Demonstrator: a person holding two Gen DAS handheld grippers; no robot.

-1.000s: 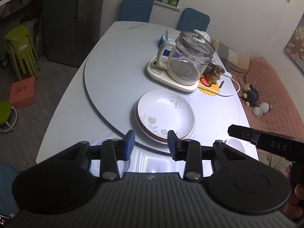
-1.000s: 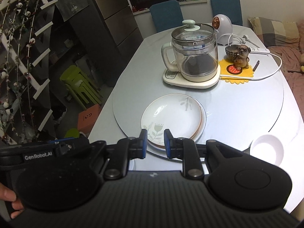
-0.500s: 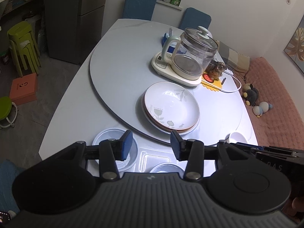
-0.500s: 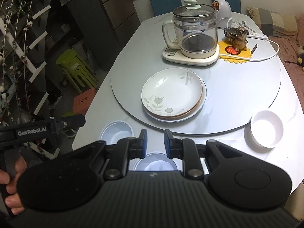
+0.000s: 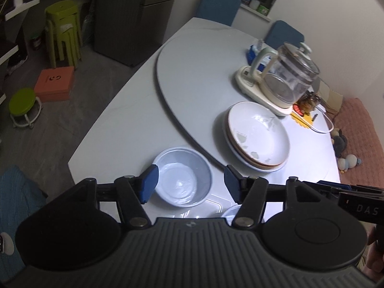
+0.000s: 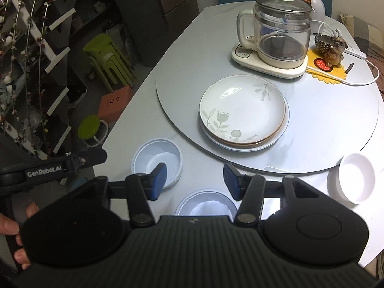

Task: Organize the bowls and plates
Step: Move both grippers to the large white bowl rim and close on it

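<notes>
Bowls: three, all empty, along the near edge of the surface. Pale blue bowl lies just below the left gripper; a second blue bowl sits half hidden under the right gripper; a white bowl stands well apart to the right. Plates: a stack on the round turntable, count unclear, at least three rims showing, top one flower-patterned and bare. One glass kettle on its base behind the stack. Fingers of both grippers spread, just been opening, nothing pinched between them.
</notes>
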